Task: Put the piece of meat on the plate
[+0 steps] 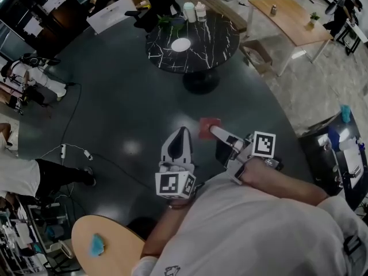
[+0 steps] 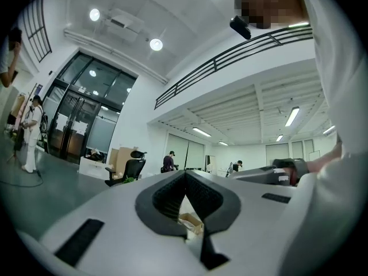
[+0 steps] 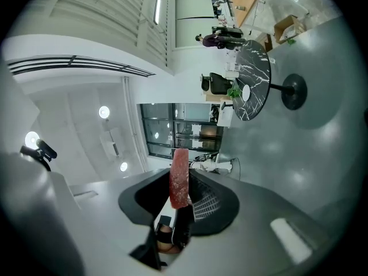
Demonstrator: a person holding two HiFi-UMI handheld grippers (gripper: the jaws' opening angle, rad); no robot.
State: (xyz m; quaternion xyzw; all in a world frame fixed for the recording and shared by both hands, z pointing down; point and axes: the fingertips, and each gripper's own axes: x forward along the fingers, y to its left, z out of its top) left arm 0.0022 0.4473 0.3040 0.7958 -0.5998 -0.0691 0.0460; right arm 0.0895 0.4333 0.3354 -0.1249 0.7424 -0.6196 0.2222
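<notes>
Right gripper: clamped on the meat, its jaws pinching one end so that most of the red slab stands out past the tips.
Left gripper: jaws together with nothing between them, held just beside the right one.
Meat: in the air over the dark floor, well apart from the plate.
Plate: white and bare, on the round black table across the open floor.
Risk, drop: the hold covers little of the slab. A jolt on the way, or any easing of the jaws, would likely send it to the floor.
Risk, miss: the plate is a small target on a wide top. Letting go early or off-centre would probably leave the meat on the marble.
Risk, knock: bottles and a plant stand at the table's far rim, near the plate. An overlong reach could tip them.
Edges: the table's near rim lies between the meat and the plate, so a low carry may catch the slab there.
Open room: the floor straight ahead looks bare. A cable trails to the left and a box sits just right of the table, so the middle line seems the safest.
</notes>
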